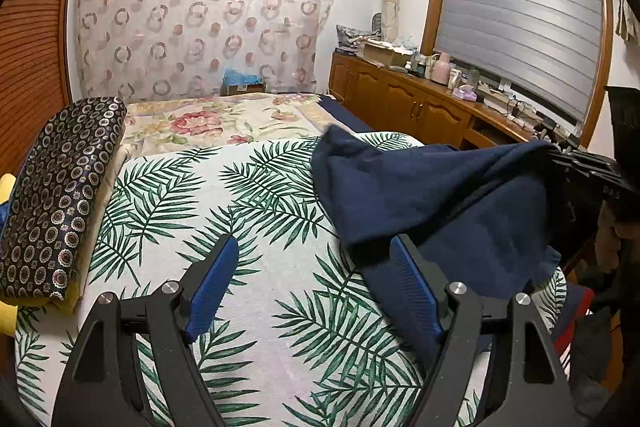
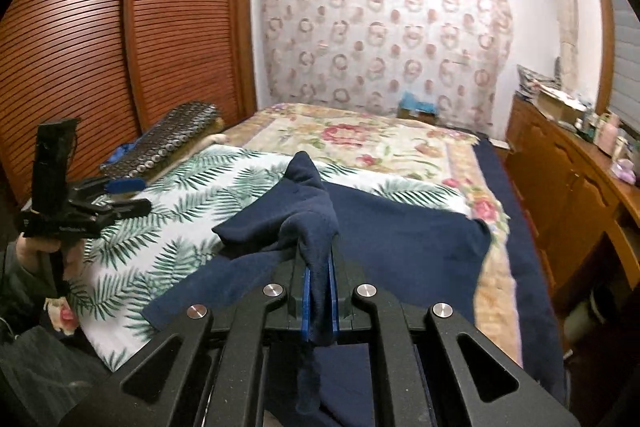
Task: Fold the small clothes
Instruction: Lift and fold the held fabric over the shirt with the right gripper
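On the bed: a white cloth printed with green palm leaves (image 1: 248, 211) covers the near part; a cream floral bedspread with pink roses (image 1: 208, 121) lies beyond it, toward the far wall.
Garment: a dark navy knit garment (image 1: 432, 195) lies on the right side of the leaf cloth, one end raised off the bed and the rest trailing flat over the cloth and the right edge of the bed.
Right gripper: the black two-finger gripper with blue pads (image 2: 319, 291) is closed tight on a bunched fold of the navy garment (image 2: 316, 223); the fabric rises in a peak past the fingertips and a strip hangs down between the pads toward the camera.
Left gripper: the matching black gripper with blue ribbed pads (image 1: 316, 259) has its jaws spread wide above the leaf cloth, holding nothing; its right pad (image 1: 416, 291) sits at the near edge of the navy fabric, though contact cannot be told.
Left side: a folded dark blanket with a small round pattern (image 1: 60, 195) rests on the left edge of the bed, near a brown louvred wardrobe door (image 2: 80, 39).
Right side: a long wooden cabinet (image 1: 404, 99) with clutter on top stands under a grey window blind (image 1: 520, 15).
Far wall: a pale curtain with pink ring motifs (image 1: 200, 15) hangs across it.
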The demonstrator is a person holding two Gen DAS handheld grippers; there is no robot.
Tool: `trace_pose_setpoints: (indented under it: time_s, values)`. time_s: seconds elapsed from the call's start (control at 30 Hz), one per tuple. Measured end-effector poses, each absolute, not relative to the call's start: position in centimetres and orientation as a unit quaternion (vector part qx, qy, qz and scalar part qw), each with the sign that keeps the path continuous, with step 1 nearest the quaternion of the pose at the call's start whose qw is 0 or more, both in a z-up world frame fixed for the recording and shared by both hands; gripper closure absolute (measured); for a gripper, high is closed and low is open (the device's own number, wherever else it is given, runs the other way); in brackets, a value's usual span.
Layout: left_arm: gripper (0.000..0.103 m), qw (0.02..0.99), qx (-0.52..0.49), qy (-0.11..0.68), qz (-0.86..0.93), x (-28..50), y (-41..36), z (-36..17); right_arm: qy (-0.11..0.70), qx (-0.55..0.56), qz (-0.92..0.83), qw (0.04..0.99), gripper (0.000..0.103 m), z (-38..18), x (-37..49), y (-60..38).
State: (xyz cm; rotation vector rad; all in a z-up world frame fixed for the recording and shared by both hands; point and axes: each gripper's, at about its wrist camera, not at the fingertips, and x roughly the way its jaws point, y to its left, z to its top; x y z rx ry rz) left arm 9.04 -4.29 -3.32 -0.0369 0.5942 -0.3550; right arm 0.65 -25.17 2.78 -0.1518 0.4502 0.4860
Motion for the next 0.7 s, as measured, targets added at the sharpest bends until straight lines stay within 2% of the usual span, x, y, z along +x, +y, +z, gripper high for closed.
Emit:
trace_pose_setpoints:
  time_s: [0.47,0.7]
  values:
    - [0.024,0.933,0.011,0.302,-0.195,9.3,-8.4,-3.8,0.243,-0.06,0.183,0.951,0.096,2.4,-1.3,-28.0]
    - [0.024,0.923,0.017,0.32,-0.212,9.4,-10.1,-4.3,0.299,-0.068,0.157,0.939,0.096,-0.1,-0.1,-27.8]
